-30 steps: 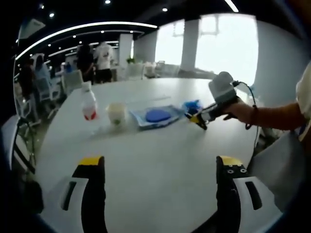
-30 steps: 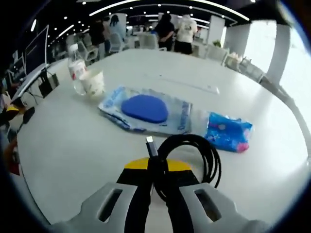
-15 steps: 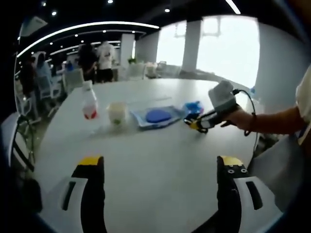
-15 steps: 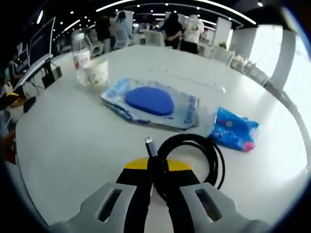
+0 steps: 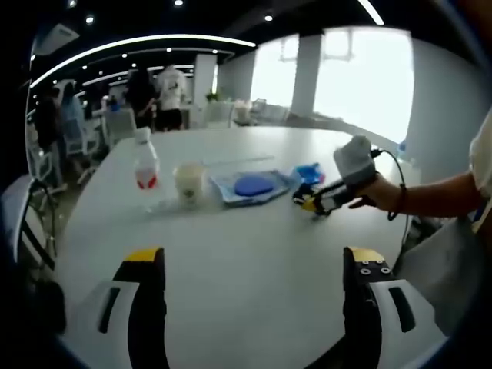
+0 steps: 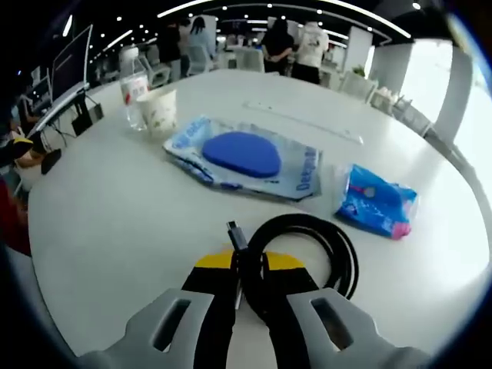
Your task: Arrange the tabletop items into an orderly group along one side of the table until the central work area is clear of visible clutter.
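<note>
My right claw [image 6: 247, 270] is clamped on a coiled black cable [image 6: 307, 250], its loop lying on the white table [image 6: 115, 231] just short of the blue tissue pack [image 6: 378, 201] and the clear bag with the blue pad [image 6: 244, 154]. Beyond the bag, toward the table's far edge, a paper cup [image 6: 160, 110] and a water bottle [image 6: 134, 88] stand side by side. My left claw [image 5: 254, 265] hangs over bare tabletop, its jaws wide apart and holding nothing.
</note>
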Demonstrator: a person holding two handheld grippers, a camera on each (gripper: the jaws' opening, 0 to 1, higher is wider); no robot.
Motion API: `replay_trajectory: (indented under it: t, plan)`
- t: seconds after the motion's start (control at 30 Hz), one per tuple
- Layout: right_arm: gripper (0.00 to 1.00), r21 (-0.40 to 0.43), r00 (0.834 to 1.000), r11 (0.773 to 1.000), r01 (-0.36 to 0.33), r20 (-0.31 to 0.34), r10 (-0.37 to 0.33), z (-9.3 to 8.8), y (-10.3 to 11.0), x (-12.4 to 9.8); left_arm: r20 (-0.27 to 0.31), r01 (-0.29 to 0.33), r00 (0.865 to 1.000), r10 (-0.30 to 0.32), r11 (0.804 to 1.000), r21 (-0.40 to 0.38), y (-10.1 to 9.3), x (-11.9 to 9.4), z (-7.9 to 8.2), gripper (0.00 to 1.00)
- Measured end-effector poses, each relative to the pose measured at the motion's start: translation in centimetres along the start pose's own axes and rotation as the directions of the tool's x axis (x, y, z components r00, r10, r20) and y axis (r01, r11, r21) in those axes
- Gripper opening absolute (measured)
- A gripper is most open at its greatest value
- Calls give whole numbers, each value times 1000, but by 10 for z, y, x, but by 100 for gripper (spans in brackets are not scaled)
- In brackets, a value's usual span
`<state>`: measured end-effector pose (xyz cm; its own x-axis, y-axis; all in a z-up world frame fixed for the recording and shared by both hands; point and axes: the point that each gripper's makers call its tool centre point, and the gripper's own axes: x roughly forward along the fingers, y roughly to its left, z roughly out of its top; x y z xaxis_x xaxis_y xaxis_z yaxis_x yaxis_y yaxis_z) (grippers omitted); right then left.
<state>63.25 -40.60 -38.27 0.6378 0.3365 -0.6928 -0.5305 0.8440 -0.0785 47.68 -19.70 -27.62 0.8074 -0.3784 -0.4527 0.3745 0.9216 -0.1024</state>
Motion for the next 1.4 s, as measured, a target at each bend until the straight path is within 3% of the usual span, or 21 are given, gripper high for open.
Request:
replay_trajectory:
  t: [0.13,0.43,0.47,0.53,0.6,0.77,1.1,1.4]
  plan:
    - [13,-5,1000,1000,-1,26,1,9,-2,-3,-3,2,1000,-2,1000,7,0,1,0,93]
    - [43,78,994,995,-59,96,52,30,3,-19,6,1,1000,-1,1000,-11,-2,0,1,93]
    - [45,124,989,986,-108,112,94,33,9,-22,13,-3,1000,3,1000,-10,-1,0,3,93]
    - [48,176,985,976,-131,136,108,39,10,-28,11,-12,1000,12,1000,-4,0,0,3,95]
    - [53,140,984,983,-118,152,97,44,6,-36,4,-20,1000,20,1000,5,1,-1,2,98]
    - [61,148,976,980,-136,188,107,55,7,-58,6,-25,1000,25,1000,16,2,-1,3,99]
    - [85,129,965,976,-176,217,145,53,12,-95,17,-44,999,44,998,45,3,-2,6,99]
    - [94,125,949,970,-210,265,171,46,13,-133,22,-68,998,67,997,44,6,-3,8,99]
